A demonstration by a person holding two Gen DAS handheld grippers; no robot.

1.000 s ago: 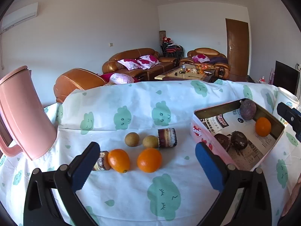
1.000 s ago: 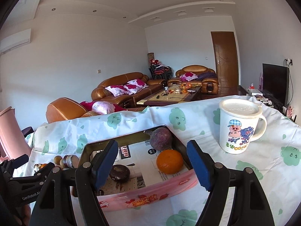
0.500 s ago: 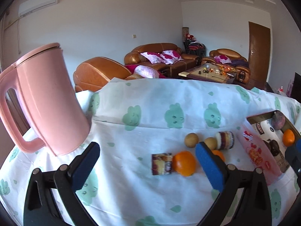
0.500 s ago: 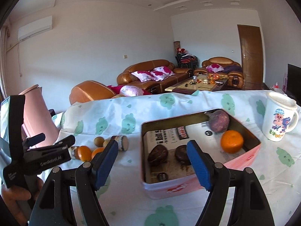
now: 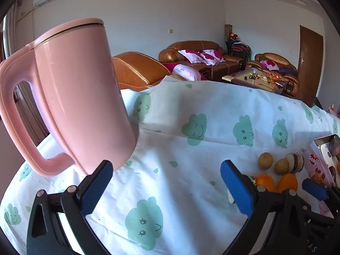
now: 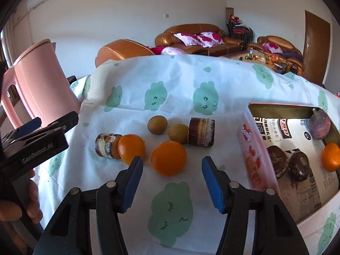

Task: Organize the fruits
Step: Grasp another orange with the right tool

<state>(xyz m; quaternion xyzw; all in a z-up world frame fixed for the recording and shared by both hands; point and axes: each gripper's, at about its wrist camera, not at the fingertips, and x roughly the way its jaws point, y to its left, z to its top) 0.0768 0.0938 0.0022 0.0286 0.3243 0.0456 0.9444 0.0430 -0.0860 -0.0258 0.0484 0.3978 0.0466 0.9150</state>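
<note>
Spread across both views: a white tablecloth (image 6: 187,80) printed with green cloud faces, filling the middle and lower frame.

At upper left of the left wrist view, looming large: a pink lidded jug (image 5: 70,97), handle toward the left edge, base standing on the cloth just behind the near blue pad. Same jug at the left edge of the right wrist view.

At right of the right wrist view: a pink-walled box (image 6: 252,155) lined with printed paper, open-topped. Inside it, a purple passion fruit (image 6: 319,124) in the far corner, a tangerine (image 6: 330,157) against the right frame edge, two dark wrinkled fruits (image 6: 276,158) side by side near the left wall.

Left gripper (image 5: 166,188): jaws spread wide over bare cloth, nothing between the pads. Seen too at lower left of the right wrist view, gripped by a hand (image 6: 25,204).

Right gripper (image 6: 172,182): jaws closing, still apart, nothing pinched; pads low in centre frame, just in front of the loose fruit.

Loose on the cloth, centre of the right wrist view: an orange (image 6: 169,158) just beyond the gap between the pads; a second orange (image 6: 131,148) to its left, touching a small striped roll (image 6: 105,145) lying on its side; a larger striped roll (image 6: 201,132) behind, touching one of two brown-green round fruits (image 6: 157,125).
</note>
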